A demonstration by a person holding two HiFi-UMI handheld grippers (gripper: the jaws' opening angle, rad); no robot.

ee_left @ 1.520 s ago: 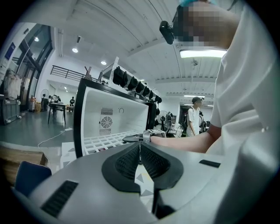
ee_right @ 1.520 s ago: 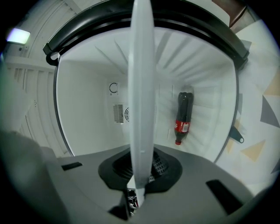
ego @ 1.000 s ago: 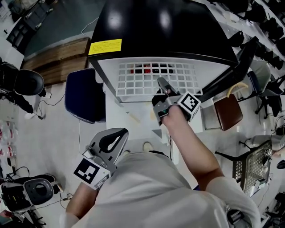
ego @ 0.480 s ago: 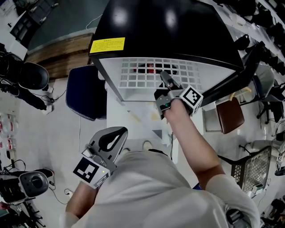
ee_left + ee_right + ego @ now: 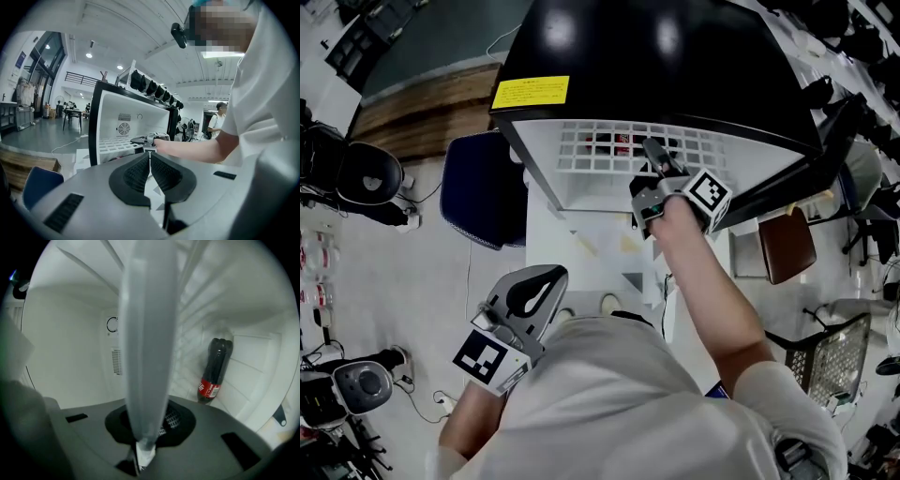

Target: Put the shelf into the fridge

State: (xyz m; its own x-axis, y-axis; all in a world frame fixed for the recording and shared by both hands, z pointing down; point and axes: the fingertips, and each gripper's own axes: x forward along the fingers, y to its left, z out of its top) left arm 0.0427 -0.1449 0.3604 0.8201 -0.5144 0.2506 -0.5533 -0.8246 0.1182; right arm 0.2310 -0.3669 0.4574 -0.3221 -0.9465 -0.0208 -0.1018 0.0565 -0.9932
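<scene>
While the right gripper is clamped on the front edge of the white grid shelf, the shelf lies level in the open mouth of the black fridge; from the head view only its front rows of squares show past the fridge's black top, with the rest hidden under it; red shapes show through the grid near the middle. Seen from the right gripper view, the shelf stands edge-on as a pale band running straight out from between the dark pads, which press on it from both sides; beyond it are the fridge's white inner walls and a dark bottle with a red label. The person's right arm reaches forward from the shoulder to that gripper; its marker cube sits just behind the jaws. The left gripper hangs low and close to the person's body, well apart from the fridge; in the left gripper view its ribbed black pads meet with nothing between them. That same view shows the fridge from the front, its white cavity open, a round fan vent on the back wall, and the shelf lying across the cavity with the right gripper at its near edge. A yellow label is stuck at the front left of the fridge's top; a blue chair stands just beside the fridge's left side.
</scene>
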